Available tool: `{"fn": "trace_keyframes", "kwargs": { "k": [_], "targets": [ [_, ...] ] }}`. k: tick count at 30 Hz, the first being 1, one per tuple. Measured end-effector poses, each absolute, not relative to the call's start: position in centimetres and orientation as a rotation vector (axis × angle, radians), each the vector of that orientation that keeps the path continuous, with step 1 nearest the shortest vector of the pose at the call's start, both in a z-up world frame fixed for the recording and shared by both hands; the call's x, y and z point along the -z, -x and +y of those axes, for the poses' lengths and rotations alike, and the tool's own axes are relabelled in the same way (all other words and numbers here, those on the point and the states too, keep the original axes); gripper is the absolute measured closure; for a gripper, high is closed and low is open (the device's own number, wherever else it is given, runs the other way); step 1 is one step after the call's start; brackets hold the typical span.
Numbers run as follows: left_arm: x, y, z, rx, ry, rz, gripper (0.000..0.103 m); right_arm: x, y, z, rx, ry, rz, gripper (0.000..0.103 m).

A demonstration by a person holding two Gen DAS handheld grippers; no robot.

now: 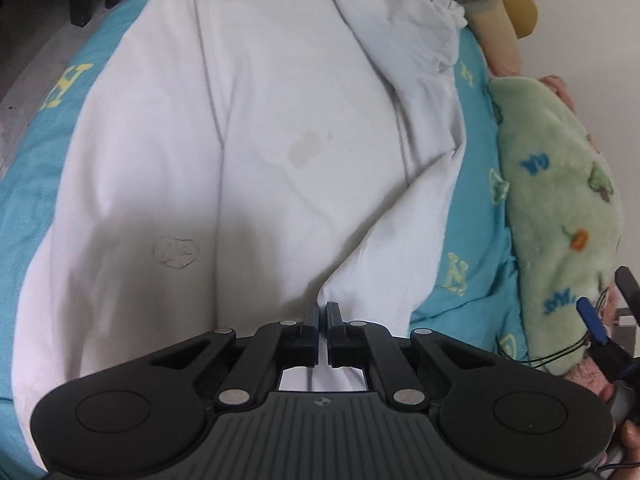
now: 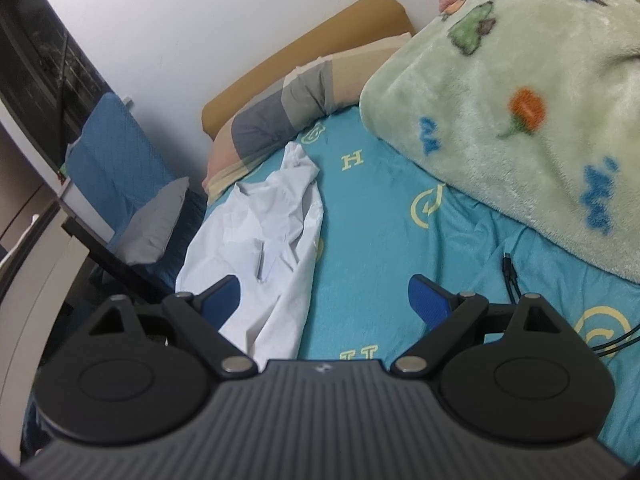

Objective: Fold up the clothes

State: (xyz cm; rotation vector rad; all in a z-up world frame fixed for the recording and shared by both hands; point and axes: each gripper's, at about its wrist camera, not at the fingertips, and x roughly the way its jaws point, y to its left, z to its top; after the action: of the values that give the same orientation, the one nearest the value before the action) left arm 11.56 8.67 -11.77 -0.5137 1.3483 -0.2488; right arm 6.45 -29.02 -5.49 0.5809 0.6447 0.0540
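Bed: your turquoise sheet [image 1: 476, 184] carries the white garment [image 1: 248, 128], spread flat beside the green blanket [image 2: 520, 92].
Left claw [image 1: 322, 310]: clenched on the garment's near edge.
Right claw [image 2: 325, 294]: spread wide — empty, above sheet.
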Motion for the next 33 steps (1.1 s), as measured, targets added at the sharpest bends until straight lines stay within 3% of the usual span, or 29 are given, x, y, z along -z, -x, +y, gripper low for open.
{"fn": "trace_keyframes", "kwargs": {
  "k": [2,4,7,14,17,22,24,26,28,30,33],
  "targets": [
    [11.3,-11.3,8.3,0.243,0.465,1.344,0.088,5.5,-6.5,-28.8,-0.06,-0.572,0.649,0.011],
    [10.5,-10.6,7.2,0.255,0.415,1.329,0.07,5.5,-6.5,-28.6,-0.067,-0.563,0.653,0.011],
    [9.2,-9.3,4.8,0.306,0.362,1.299,0.056,5.6,-6.6,-28.3,-0.076,-0.55,0.659,0.011],
    [7.0,-6.1,-0.8,0.432,0.144,1.203,0.053,5.6,-6.6,-28.1,-0.088,-0.552,0.659,0.011],
    [6.1,-4.5,-2.6,0.501,0.056,1.125,0.047,5.6,-6.5,-28.3,-0.087,-0.56,0.656,0.011],
    [9.0,-2.5,-5.7,0.575,-0.11,1.151,0.046,5.6,-6.4,-28.5,-0.082,-0.578,0.649,0.011],
    [10.2,-1.6,-5.8,0.569,-0.187,1.156,0.049,5.6,-6.3,-28.6,-0.081,-0.585,0.649,0.011],
    [11.2,-1.4,-5.8,0.54,-0.25,1.153,0.059,5.7,-6.3,-28.8,-0.08,-0.593,0.65,0.011],
    [11.5,-1.3,-5.4,0.517,-0.263,1.147,0.084,5.7,-6.3,-28.9,-0.078,-0.601,0.649,0.011],
    [10.9,-1.5,-4.2,0.515,-0.21,1.149,0.1,5.7,-6.3,-29.0,-0.078,-0.607,0.65,0.011],
    [8.9,-1.5,-2.1,0.519,-0.115,1.14,0.101,5.7,-6.3,-29.1,-0.081,-0.613,0.651,0.011]
  ]
}}
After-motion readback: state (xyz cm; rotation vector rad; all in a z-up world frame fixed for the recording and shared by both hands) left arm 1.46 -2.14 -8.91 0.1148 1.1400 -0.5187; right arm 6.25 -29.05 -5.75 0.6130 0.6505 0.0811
